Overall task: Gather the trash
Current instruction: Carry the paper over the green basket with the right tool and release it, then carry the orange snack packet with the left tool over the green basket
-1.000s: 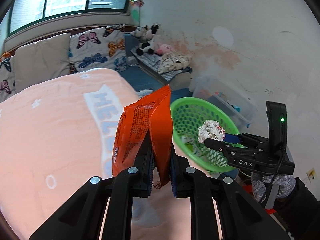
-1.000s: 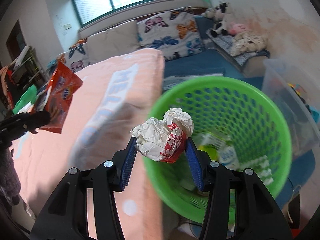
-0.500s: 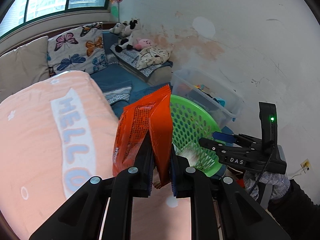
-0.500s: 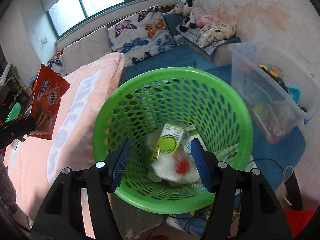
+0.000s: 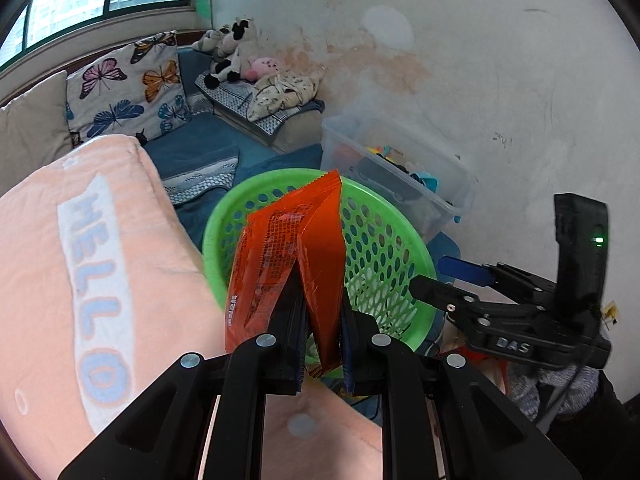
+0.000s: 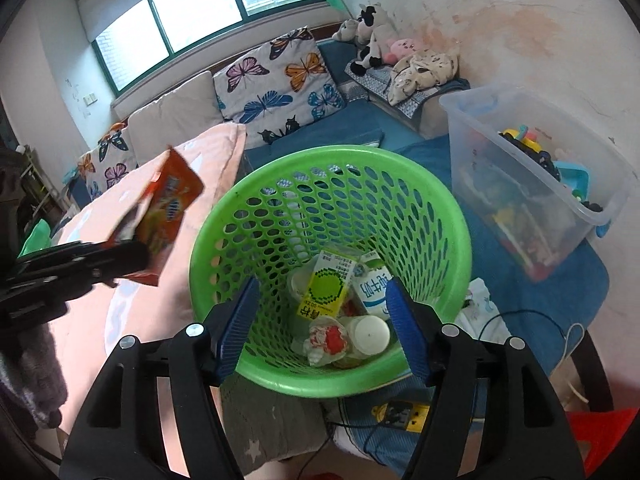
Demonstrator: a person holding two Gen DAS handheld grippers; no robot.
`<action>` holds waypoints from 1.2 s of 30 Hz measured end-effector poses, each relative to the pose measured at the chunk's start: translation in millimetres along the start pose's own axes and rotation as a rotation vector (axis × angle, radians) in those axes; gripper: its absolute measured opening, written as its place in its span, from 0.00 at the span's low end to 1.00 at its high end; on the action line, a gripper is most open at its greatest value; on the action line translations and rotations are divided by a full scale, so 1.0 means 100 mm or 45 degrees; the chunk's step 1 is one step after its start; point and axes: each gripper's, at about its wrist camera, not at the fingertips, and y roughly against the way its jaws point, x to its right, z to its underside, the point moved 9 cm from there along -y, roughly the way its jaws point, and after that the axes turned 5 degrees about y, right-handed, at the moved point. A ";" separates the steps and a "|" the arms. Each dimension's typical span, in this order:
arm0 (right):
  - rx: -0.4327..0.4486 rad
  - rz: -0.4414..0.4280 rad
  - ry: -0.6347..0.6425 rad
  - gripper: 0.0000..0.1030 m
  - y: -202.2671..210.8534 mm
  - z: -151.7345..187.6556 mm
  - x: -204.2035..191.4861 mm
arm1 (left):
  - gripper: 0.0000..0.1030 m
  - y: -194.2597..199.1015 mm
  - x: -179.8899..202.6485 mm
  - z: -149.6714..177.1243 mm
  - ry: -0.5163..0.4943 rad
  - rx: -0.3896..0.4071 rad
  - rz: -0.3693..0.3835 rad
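The left gripper (image 5: 322, 350), at lower centre of the left view, is clamped on an orange snack bag (image 5: 296, 264) that stands upright in front of the green basket (image 5: 416, 264). The right gripper (image 6: 322, 312), at lower centre of its own view, holds nothing, its jaws spread wide above the basket's (image 6: 456, 224) mouth. At the basket's bottom lie a crumpled paper wad (image 6: 326, 338), a yellow-green carton (image 6: 326, 288) and 1 white carton (image 6: 372, 286). A peach blanket (image 5: 80, 264) fills the left side; a clear storage bin (image 6: 532, 196) sits right of the basket.
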 end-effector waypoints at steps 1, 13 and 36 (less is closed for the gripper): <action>0.003 0.000 -0.003 0.64 0.02 0.00 0.01 | 0.14 -0.04 0.02 0.00 -0.002 -0.010 0.003; 0.015 -0.010 -0.016 0.65 0.11 0.05 0.03 | 0.46 -0.22 0.05 0.04 0.029 -0.043 -0.003; 0.029 -0.013 -0.001 0.66 0.20 0.06 -0.09 | 0.73 0.08 -0.19 0.05 0.089 0.054 -0.016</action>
